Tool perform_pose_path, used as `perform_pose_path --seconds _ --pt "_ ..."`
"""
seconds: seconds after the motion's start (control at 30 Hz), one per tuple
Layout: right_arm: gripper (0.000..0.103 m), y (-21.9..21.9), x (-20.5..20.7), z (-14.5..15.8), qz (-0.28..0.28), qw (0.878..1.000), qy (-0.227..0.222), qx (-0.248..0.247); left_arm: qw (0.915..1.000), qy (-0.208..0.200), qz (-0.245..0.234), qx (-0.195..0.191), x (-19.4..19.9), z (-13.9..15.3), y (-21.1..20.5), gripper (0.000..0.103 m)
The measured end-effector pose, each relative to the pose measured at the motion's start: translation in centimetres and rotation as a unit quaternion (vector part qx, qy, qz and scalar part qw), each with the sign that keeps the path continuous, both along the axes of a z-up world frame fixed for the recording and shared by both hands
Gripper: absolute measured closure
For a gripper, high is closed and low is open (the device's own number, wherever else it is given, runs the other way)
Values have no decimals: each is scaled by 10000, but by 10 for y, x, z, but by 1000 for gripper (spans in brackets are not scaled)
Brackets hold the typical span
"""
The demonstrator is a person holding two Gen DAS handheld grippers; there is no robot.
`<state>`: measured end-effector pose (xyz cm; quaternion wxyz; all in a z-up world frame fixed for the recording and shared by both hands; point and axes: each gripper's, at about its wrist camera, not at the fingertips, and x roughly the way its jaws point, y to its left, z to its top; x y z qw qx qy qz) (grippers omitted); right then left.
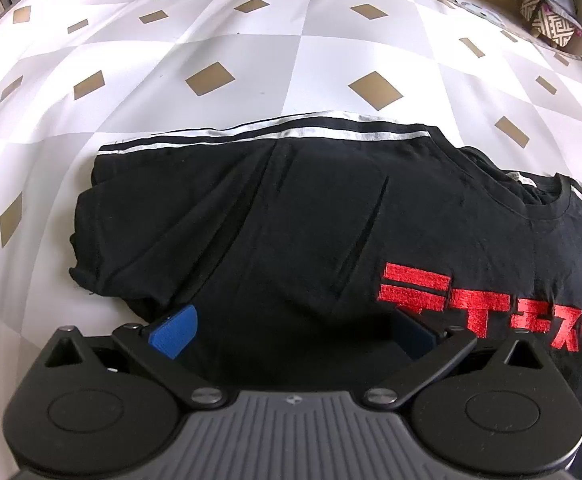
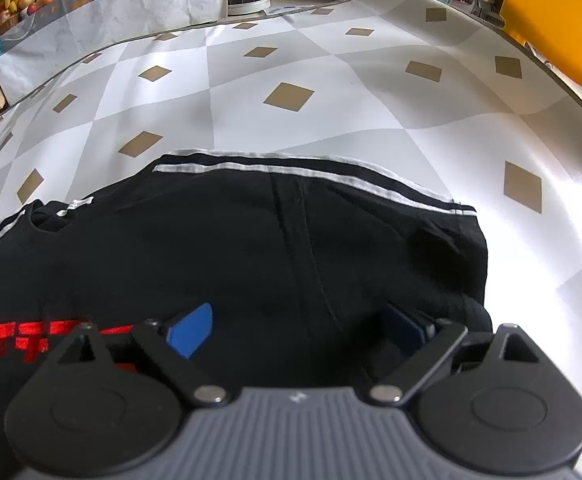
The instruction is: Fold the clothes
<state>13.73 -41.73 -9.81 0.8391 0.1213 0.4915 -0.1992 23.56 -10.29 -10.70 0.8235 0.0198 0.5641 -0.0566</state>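
Black shirt [image 1: 291, 220] on tablecloth [image 1: 211, 40]; left gripper [image 1: 291, 332], right gripper [image 2: 299, 328] spread over it.

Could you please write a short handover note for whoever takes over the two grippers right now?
Left gripper: open, jaws spread wide, low over the near part of the black T-shirt, holding nothing.
Right gripper: also open, jaws spread, low over the shirt's other half, holding nothing.
The shirt lies front up on the checked tablecloth, red lettering showing, collar between the two views.
Done: both sleeves appear tucked in, leaving straight side edges with the white stripe along the far edge.
Left: probably grip the near edge with both grippers and fold the body over towards the far edge, then smooth the creases.
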Motion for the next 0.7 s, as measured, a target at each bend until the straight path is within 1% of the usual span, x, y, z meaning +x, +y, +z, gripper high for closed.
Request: perform_pose_path --seconds 0.17,0.2,0.23,0.3,0.4,0.47,0.6,0.7 --pt "7 -2 4 -1 -141 9999 9 18 9999 -87 89 6 -2 3 2 0" --pt "10 -2 5 0 -158 9999 -1 39 9999 -86 101 7 -3 3 2 0" --pt "15 -2 4 2 -134 9999 -39 63 9999 -84 110 -11 -4 4 2 0" --pt "15 1 2 8 49 9998 -134 117 9999 -117 80 8 -7 8 1 0" --pt "15 10 -3 15 394 9989 -171 165 9996 -239 -54 143 -17 17 -4 0" --pt "15 16 -7 17 602 9977 -139 279 9995 -204 -205 111 -27 20 -7 0" --pt "15 25 -20 17 691 9960 -34 572 9988 -41 -490 49 -51 21 -14 0" --pt "15 34 -28 20 734 9956 28 578 9977 61 -661 103 -68 21 -19 0"
